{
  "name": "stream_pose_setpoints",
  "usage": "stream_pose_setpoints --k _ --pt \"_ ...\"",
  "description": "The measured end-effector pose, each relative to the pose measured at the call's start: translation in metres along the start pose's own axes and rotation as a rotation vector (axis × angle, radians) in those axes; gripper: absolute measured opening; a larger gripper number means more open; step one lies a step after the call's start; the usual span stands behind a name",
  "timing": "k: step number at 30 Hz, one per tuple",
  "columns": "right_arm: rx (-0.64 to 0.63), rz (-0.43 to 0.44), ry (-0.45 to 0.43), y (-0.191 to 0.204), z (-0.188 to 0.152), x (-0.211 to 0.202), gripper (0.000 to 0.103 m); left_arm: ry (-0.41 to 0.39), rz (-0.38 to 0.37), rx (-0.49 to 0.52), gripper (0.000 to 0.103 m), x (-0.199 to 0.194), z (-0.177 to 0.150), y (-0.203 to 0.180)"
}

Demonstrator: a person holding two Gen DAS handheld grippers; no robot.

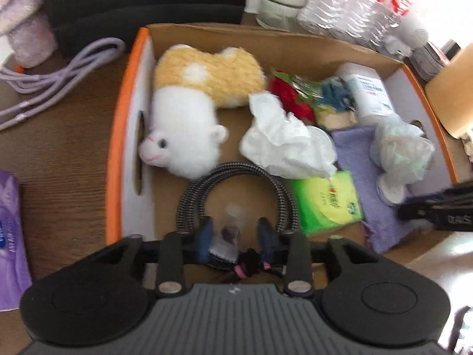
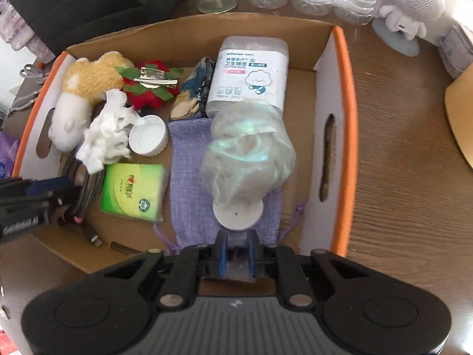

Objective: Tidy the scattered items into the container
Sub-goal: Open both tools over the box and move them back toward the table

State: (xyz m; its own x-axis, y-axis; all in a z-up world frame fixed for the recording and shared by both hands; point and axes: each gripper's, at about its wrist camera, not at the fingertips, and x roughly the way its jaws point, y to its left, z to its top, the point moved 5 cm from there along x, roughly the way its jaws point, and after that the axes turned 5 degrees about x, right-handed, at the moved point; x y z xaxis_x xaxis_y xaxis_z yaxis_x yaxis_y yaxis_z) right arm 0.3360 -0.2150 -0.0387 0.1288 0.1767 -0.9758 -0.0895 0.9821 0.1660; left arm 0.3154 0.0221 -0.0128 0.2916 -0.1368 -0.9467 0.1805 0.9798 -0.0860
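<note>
The box (image 2: 340,136), orange-rimmed cardboard, sits on the wooden bench (image 2: 399,148) and already holds the scattered things: a plush toy (image 1: 189,112), crumpled tissue (image 1: 283,142), a green tissue pack (image 1: 328,201), a red bow clip (image 2: 147,85), a cotton-swab jar (image 2: 251,74), a white cap (image 2: 147,134) and a lilac pouch (image 2: 189,177) with a gauzy wrapped bundle (image 2: 251,153) lying on it. We hold both grippers steeply downward over the box's near side. Our left gripper (image 1: 236,230) hangs over a coiled braided cable (image 1: 236,183) at the near wall; its jaws stand partly apart with the cable's tied end and a blurred clear object between them, and we cannot tell whether the pads still press on anything. Our right gripper (image 2: 238,251) points at the pouch's near edge just below the bundle's white base, jaws narrow; whether they pinch the cloth we cannot tell. The left gripper shows at the right camera's left edge, well apart from the right one.
</note>
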Motion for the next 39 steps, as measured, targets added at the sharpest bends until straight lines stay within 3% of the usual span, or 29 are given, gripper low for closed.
stream_pose_setpoints --k 2,3,4,5,7,10,12,14,16,19,21,23,26,31,34,39 --pt "0.004 0.027 0.024 0.005 0.001 0.000 0.040 0.011 -0.006 -0.011 0.049 -0.006 0.004 -0.002" --pt "0.007 0.047 0.023 0.008 0.001 -0.003 0.046 0.008 -0.023 -0.021 0.062 -0.011 0.005 -0.004" --pt "0.008 0.057 0.017 0.012 0.000 -0.008 0.059 -0.001 -0.018 -0.025 0.084 -0.017 0.006 -0.005" --pt "0.004 0.047 0.006 0.014 -0.001 -0.013 0.076 -0.022 0.002 -0.021 0.090 -0.025 0.007 -0.006" --pt "-0.013 0.024 -0.029 0.018 -0.004 -0.026 0.087 -0.048 0.014 -0.010 0.092 -0.038 0.007 -0.008" --pt "0.005 0.050 -0.072 0.016 -0.008 -0.049 0.087 -0.101 0.016 -0.026 0.093 -0.061 0.004 -0.008" --pt "0.022 0.060 -0.125 0.012 -0.003 -0.065 0.087 -0.201 0.031 -0.025 0.101 -0.080 0.003 -0.011" --pt "0.027 0.068 -0.234 0.010 -0.007 -0.087 0.088 -0.348 0.077 -0.020 0.103 -0.104 -0.002 -0.015" --pt "0.030 0.054 -0.403 0.013 -0.016 -0.108 0.089 -0.518 0.154 -0.013 0.103 -0.123 -0.011 -0.020" --pt "-0.013 0.043 -0.751 0.021 -0.041 -0.134 0.095 -0.834 0.246 0.018 0.103 -0.142 -0.034 -0.030" --pt "-0.041 0.026 -0.955 0.023 -0.060 -0.139 0.101 -0.970 0.288 0.032 0.103 -0.145 -0.047 -0.037" --pt "-0.069 0.022 -1.026 0.026 -0.070 -0.134 0.101 -1.009 0.289 0.027 0.103 -0.145 -0.053 -0.042" --pt "-0.081 0.011 -1.012 0.031 -0.072 -0.124 0.101 -0.996 0.255 0.020 0.103 -0.144 -0.054 -0.047" --pt "-0.064 0.009 -1.037 0.035 -0.085 -0.127 0.101 -1.021 0.285 0.048 0.103 -0.149 -0.069 -0.051" --pt "-0.015 -0.002 -1.078 0.031 -0.114 -0.131 0.101 -1.043 0.286 0.046 0.103 -0.149 -0.103 -0.058" --pt "0.002 0.040 -1.165 0.037 -0.191 -0.129 0.102 -1.106 0.242 0.032 0.103 -0.144 -0.188 -0.075"
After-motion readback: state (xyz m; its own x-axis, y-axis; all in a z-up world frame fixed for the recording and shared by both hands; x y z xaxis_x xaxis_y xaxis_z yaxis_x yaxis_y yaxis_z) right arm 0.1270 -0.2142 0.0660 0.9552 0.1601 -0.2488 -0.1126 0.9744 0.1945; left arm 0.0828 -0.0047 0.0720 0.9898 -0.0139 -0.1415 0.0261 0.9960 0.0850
